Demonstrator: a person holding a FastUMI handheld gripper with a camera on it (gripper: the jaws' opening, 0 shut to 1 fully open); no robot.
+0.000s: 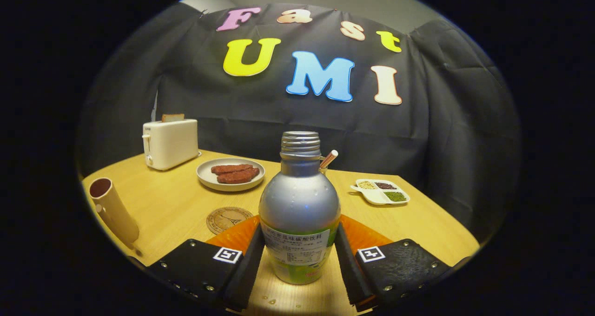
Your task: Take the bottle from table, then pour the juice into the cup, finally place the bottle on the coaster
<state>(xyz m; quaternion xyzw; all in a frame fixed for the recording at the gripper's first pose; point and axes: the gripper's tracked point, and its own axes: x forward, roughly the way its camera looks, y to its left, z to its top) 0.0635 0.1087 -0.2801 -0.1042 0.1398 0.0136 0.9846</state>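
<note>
A silver bottle with a green-and-white label and an uncapped threaded neck stands upright on the wooden table. It sits between the fingers of my gripper, and both fingers press against its lower sides, so the gripper is shut on it. A round brown coaster lies just beyond the left finger. A tall beige cup stands further off to the left. Behind the bottle's shoulder the tip of a striped straw sticks out; what holds it is hidden.
An orange mat lies under and behind the bottle. Beyond it are a plate of sausages, a white toaster with a slice of bread, and a divided dish of grains on the right.
</note>
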